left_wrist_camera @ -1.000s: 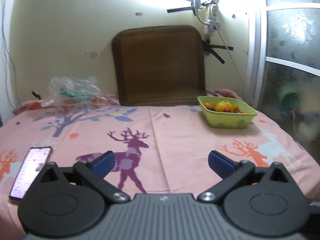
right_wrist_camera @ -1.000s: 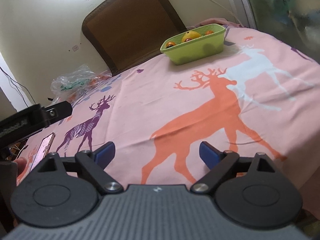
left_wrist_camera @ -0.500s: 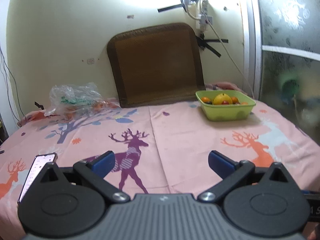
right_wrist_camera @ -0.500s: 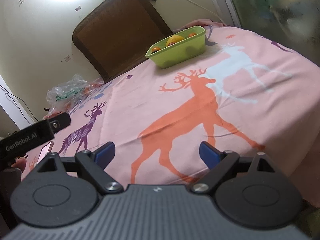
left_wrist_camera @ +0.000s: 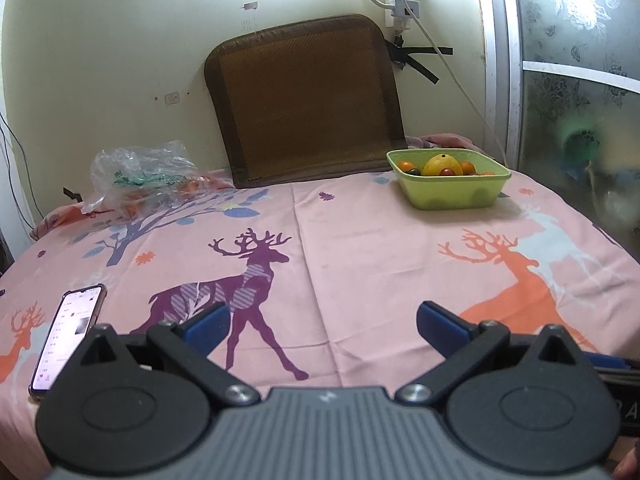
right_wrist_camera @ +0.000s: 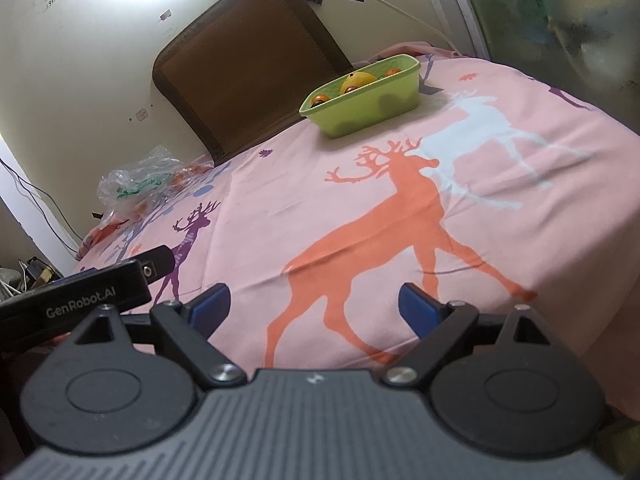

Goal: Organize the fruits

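— Over the near edge of the bed, what are your grippers doing?

— My left gripper (left_wrist_camera: 322,322) hangs wide apart with nothing between its blue pads (left_wrist_camera: 206,326), above the purple deer (left_wrist_camera: 236,292) on the pink sheet (left_wrist_camera: 360,240). My right gripper (right_wrist_camera: 314,306) is spread just as wide and empty, over the orange deer (right_wrist_camera: 372,236).

— Where are the fruits?

— Across the bed, in the green tub (left_wrist_camera: 450,192) at the far right, near the wall. A yellow fruit (left_wrist_camera: 440,165) sits in the middle with small orange ones (left_wrist_camera: 406,166) beside it. From my right side I see the same tub (right_wrist_camera: 364,98), well apart from my pads.

— Anything else out there?

— A clear bag (left_wrist_camera: 140,180) lies at the far left with something orange and green inside; I cannot tell what. A brown mat (left_wrist_camera: 306,100) leans on the wall between bag and tub. A phone (left_wrist_camera: 68,336) lies screen up just left of my left gripper, its display lit.
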The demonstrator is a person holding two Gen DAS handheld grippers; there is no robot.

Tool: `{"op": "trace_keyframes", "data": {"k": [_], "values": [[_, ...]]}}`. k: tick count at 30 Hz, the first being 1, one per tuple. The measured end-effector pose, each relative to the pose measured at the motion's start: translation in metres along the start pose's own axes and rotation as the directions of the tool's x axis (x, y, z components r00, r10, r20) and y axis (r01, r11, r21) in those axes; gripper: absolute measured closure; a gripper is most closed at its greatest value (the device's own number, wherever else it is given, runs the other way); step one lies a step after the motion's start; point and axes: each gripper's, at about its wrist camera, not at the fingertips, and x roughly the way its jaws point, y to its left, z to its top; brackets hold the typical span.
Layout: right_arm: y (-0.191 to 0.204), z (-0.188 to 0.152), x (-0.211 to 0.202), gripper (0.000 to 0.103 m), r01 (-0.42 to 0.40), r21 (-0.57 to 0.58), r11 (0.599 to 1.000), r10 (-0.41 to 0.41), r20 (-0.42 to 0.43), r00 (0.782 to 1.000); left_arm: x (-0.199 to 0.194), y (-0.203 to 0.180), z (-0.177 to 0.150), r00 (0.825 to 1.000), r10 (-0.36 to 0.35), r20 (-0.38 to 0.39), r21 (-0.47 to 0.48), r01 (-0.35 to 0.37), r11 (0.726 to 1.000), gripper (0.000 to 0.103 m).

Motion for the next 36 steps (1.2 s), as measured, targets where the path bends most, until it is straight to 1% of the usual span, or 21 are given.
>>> {"op": "trace_keyframes", "data": {"k": [8, 12, 18, 24, 36], "values": [[-0.0008, -0.001, -0.001, 0.01, 0.023, 0.011, 1.0, -0.023, 0.022, 0.999, -0.0001, -0.0013, -0.0008, 1.0, -0.003, -0.001, 0.015, 0.003, 1.0, 0.0], [-0.0015, -0.0011, -0.0012, 0.01, 0.029, 0.015, 0.999, -0.03, 0.026, 0.999, 0.0024, -0.0024, -0.0017, 1.0, -0.005, -0.017, 0.026, 0.005, 1.0, 0.0], [-0.0023, -0.0008, -0.0002, 0.01, 0.03, 0.016, 0.999, -0.03, 0.023, 0.999, 0.005, -0.0042, -0.0045, 1.0, 0.016, -0.022, 0.054, -0.015, 0.998, 0.0], [-0.0026, -0.002, 0.0004, 0.01, 0.033, 0.022, 0.999, -0.033, 0.026, 0.999, 0.0067, -0.0019, -0.0044, 0.999, 0.032, -0.028, 0.051, -0.03, 0.998, 0.0], [-0.0034, -0.0026, 0.0009, 0.01, 0.032, 0.027, 0.999, -0.033, 0.021, 0.999, 0.0042, -0.0013, -0.0052, 0.999, 0.039, 0.0, 0.064, -0.038, 0.997, 0.0]]}}
